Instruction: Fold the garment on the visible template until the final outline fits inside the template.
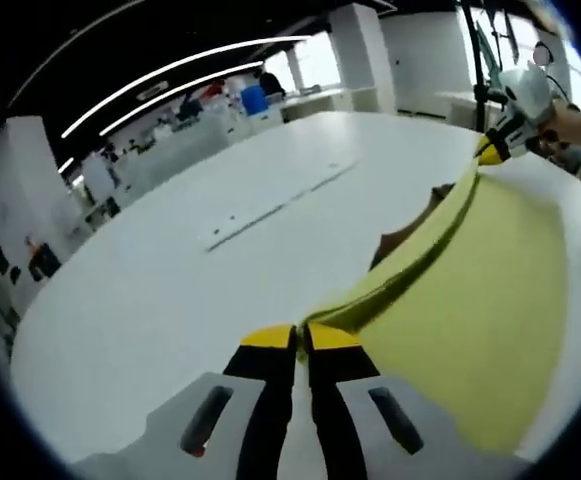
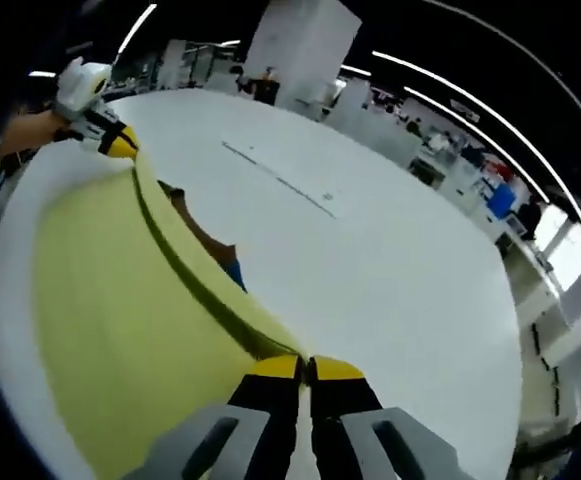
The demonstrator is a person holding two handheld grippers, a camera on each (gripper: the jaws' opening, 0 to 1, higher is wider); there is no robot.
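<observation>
Left gripper view: the left tongs rise from the bottom centre, their yellow tips pressed together on the edge of the yellow garment.
Garment, left gripper view: a broad yellow sheet filling the lower right of the frame, its top edge stretched taut from the left tongs up to the right tongs at the upper right, which pinch the far end.
Right gripper view: the right tongs at bottom centre are closed on the garment edge; the left tongs hold the other end at the upper left.
Garment, right gripper view: spread across the lower left, lifted along its held edge.
Under the edge: something brown shows just beyond the fold; what it is cannot be told.
Bench: white, round-edged, carrying a faint long strip near the middle.
Person: a hand at the upper right of the left gripper view.
</observation>
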